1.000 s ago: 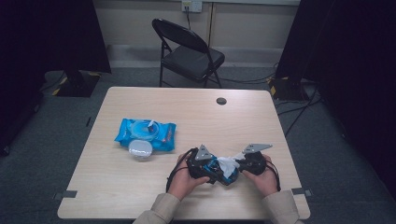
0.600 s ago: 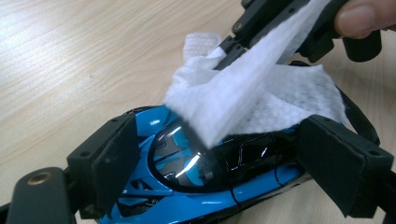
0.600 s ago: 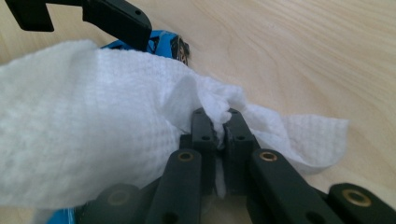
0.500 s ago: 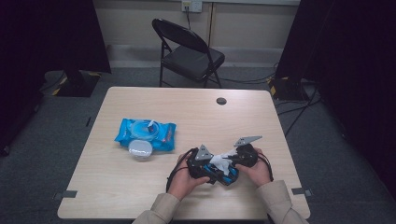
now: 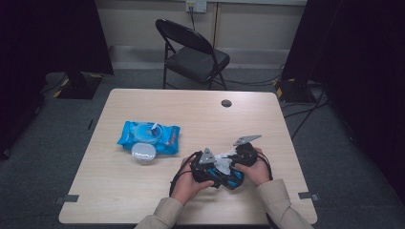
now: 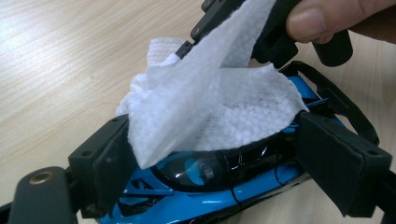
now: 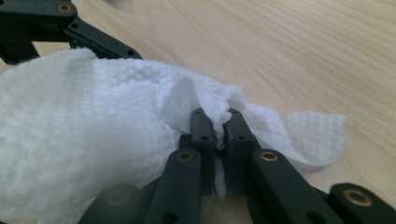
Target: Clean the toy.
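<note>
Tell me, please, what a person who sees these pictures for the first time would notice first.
Probably the white wipe, pinched in the shut right gripper and draped over a glossy blue and black object clamped between the left gripper's pads, near the table's front edge. Next, the blue wipes pack at the left, with a white lid lying against its near edge.

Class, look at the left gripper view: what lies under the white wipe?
A glossy blue and black object, clamped between the left tongs, shows beneath the white wipe. Its upper surface is covered, so what it is cannot be told.
</note>
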`<state>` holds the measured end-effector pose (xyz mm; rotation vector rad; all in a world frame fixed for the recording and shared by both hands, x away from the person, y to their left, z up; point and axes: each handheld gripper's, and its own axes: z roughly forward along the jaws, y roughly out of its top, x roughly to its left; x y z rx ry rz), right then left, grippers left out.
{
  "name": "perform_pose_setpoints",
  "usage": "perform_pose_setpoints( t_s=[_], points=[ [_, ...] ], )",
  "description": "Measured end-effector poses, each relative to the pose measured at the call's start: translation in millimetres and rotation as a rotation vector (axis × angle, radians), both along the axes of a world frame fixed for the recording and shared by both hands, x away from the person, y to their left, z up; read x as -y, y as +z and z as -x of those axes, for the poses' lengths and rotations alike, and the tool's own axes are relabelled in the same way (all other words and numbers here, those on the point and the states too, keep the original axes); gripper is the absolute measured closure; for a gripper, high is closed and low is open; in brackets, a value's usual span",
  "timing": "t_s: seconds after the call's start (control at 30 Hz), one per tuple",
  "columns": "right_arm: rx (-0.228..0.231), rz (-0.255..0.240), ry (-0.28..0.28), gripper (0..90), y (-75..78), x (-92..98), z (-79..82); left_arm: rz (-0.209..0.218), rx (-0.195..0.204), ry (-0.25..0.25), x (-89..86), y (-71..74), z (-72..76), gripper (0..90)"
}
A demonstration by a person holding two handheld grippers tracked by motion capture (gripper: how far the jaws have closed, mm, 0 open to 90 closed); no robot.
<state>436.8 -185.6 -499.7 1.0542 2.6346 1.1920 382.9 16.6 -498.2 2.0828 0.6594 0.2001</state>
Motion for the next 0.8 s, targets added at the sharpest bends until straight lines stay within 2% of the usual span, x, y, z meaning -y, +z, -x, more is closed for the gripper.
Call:
perform_pose_setpoints(
  t_s=[0.07,0.23,0.27,0.43,0.5,0.57,0.63,0.73,0.8],
  points=[
    [-0.002,-0.008,-0.007,83.6,-0.4,1.1,-0.4,-0.002,-0.001,0.0,0.3,0.2,0.0,13.9],
    [0.037,0.034,-0.03,75.9,4.0,7.5,4.5,-0.003,-0.002,0.0,0.3,0.3,0.1,13.9],
    [0.047,0.045,-0.042,75.1,5.2,10.6,5.7,-0.004,-0.002,0.001,0.5,0.4,0.1,13.9],
    [0.064,0.036,-0.114,64.9,12.9,30.2,12.9,-0.006,-0.004,0.0,1.5,0.7,0.4,13.9],
    [0.068,0.026,-0.126,62.6,15.5,35.0,15.6,-0.008,-0.005,0.0,1.6,0.9,0.6,13.9],
    [0.068,0.008,-0.146,56.2,19.6,39.8,19.5,-0.008,-0.005,0.0,2.4,1.0,1.0,13.9],
    [0.061,-0.021,-0.164,53.2,22.9,42.8,22.2,-0.01,-0.004,0.001,3.2,1.1,1.5,13.9],
    [0.054,-0.051,-0.152,44.4,25.4,39.7,24.3,-0.007,-0.003,0.002,4.0,0.8,2.2,13.9],
    [0.038,-0.053,-0.133,40.4,24.3,32.8,24.1,-0.006,-0.004,0.001,3.9,0.8,2.2,13.9]
  ],
)
